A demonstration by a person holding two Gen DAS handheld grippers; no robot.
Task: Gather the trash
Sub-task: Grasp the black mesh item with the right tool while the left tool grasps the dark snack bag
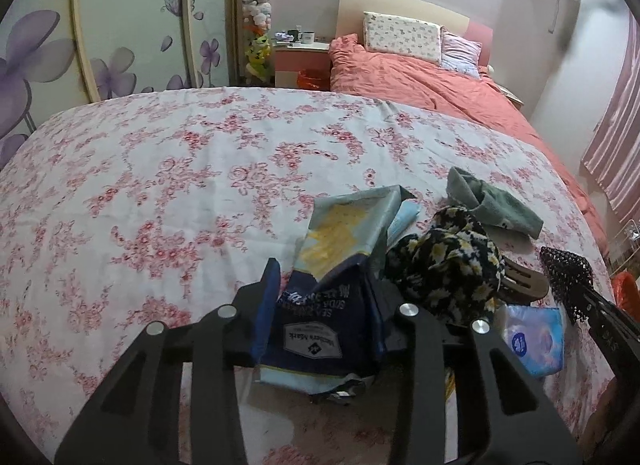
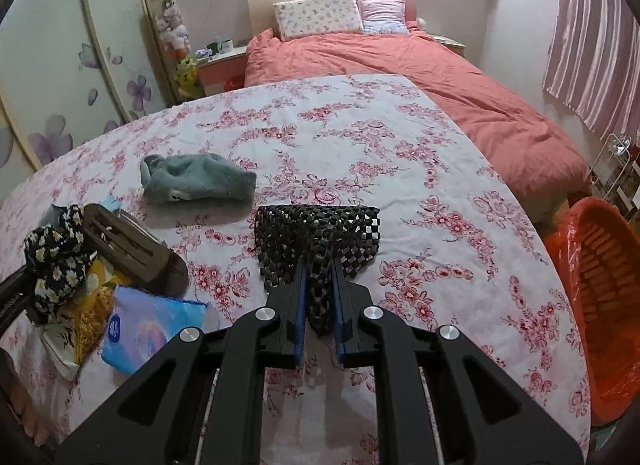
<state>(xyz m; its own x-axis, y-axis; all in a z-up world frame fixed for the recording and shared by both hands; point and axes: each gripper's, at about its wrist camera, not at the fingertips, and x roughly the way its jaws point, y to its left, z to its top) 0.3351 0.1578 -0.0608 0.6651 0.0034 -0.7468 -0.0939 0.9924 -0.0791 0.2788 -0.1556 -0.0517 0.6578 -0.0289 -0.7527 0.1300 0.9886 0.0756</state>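
Foil snack bag (image 1: pixel 328 305) pinched by left gripper (image 1: pixel 326 305); right gripper (image 2: pixel 319 297) clamps black mesh piece (image 2: pixel 316 237); next, carry toward orange bin (image 2: pixel 600 305) at three o'clock.

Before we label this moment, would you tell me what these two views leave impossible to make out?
- Left wrist view: the snack bag has its lower end hidden behind the left gripper, and its upside-down print is mostly unreadable.
- Right wrist view: inside of the orange-lined bin is cut off by the frame edge.
- Right wrist view: the right gripper hides the near end of the black mesh piece.
- Both views: nightstand items too small.
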